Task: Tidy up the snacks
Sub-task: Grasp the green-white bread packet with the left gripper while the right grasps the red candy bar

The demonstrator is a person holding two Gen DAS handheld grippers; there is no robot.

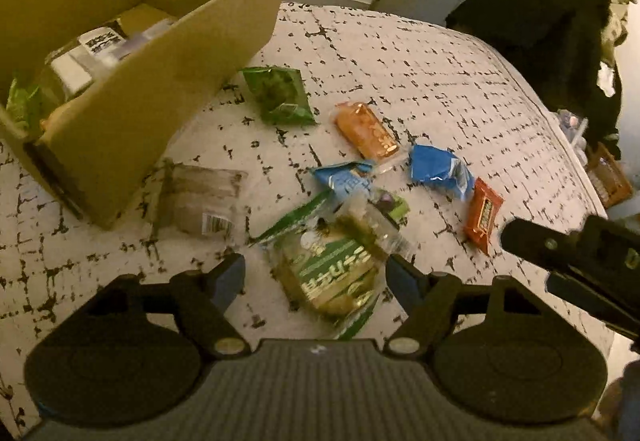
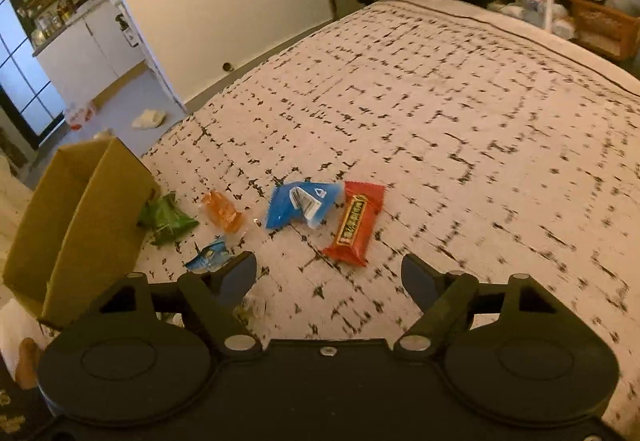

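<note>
Left gripper (image 1: pixel 316 277): held open, the jaws standing on either side of a green-labelled clear packet (image 1: pixel 340 281) without the pads being seen to press on it; nothing is gripped.
Right gripper (image 2: pixel 330 277): likewise open and empty, bare bedspread (image 2: pixel 460 121) lying between its jaws, the red bar (image 2: pixel 354 227) just beyond them.
Step in hand: a two-handed pick is judged to be under way, the packet for the left, the red bar for the right.
How it is best done: the packet should be taken across its flatter middle, since crinkled film is likely to slip; the red bar should be approached square to its long sides.
Near clutter: a small blue-and-white wrapper (image 1: pixel 344 177) and a purple-and-green item touch the packet's far end and may be dragged along; what the latter is cannot be made out through the blur.
Other snacks: a clear barcoded pack (image 1: pixel 204 201) lies beside the box; a blue pouch (image 1: pixel 436 169), an orange packet (image 1: pixel 366 131) and a green bag (image 1: pixel 280 95) lie farther out.
Destination: the cardboard box (image 1: pixel 168 61), already partly filled, stands to the left.
Obstruction: the right gripper's body intrudes beside the left one, so the hands are to be kept apart.
</note>
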